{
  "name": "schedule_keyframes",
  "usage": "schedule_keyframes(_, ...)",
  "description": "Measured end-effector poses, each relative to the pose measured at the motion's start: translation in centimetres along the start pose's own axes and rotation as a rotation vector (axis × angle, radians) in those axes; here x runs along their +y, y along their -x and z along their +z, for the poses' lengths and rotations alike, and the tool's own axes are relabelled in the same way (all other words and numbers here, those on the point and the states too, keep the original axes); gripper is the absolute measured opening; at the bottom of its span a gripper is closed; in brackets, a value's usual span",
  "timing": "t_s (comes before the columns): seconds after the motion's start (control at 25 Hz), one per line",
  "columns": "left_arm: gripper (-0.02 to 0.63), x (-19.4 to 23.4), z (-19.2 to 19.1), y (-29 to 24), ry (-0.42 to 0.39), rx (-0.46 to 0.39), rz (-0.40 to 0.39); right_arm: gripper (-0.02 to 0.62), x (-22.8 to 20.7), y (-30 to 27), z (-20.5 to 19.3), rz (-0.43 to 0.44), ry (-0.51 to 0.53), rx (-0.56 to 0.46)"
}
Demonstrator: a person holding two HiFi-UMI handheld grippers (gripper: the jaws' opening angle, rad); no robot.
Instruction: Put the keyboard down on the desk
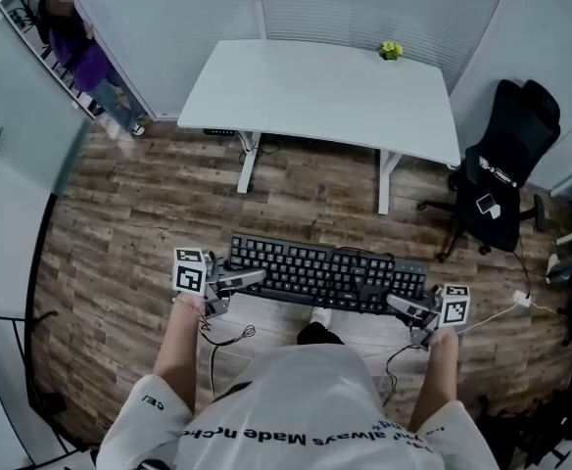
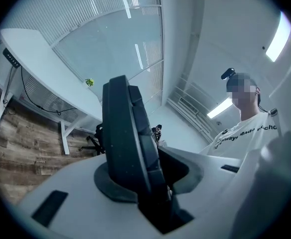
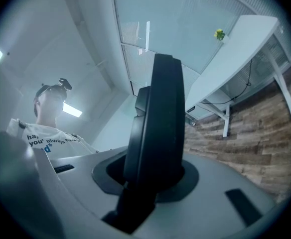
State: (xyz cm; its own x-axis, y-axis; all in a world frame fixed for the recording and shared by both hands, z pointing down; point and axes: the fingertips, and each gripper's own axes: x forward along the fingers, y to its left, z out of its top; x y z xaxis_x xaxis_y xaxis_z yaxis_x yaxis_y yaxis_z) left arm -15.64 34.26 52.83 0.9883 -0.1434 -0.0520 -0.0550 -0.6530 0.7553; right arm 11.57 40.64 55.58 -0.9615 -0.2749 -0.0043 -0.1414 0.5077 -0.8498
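My left gripper (image 1: 250, 280) and right gripper (image 1: 398, 305) pinch the black keyboard's (image 1: 325, 272) ends, axis nine-to-three; white desk (image 1: 306, 91) lies at twelve.

Black keyboard (image 1: 327, 274); white desk (image 1: 315, 91)

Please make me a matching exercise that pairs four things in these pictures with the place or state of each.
Things:
1. keyboard
2. small green object
3. office chair
4. desk

Places or states:
A. black, on the wood floor to the right of the desk
B. held up off the floor by its two ends
C. near the desk's far right corner
D. white, standing ahead of the person

Pairs: 1-B, 2-C, 3-A, 4-D
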Motion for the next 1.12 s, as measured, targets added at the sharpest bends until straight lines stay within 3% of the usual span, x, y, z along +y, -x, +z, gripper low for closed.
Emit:
schedule_keyframes(0.36, 0.144, 5.0, 5.3, -8.4, 0.007, 0.017, 0.016, 0.12, -5.4, 4.6, 8.3, 0.008, -0.017, -0.007)
schedule_keyframes(1.12, 0.144, 11.2, 9.3, -11.4, 0.045, 0.0, 0.025, 0.12, -10.9, 4.6, 14.4, -0.002, -0.053, 0.014)
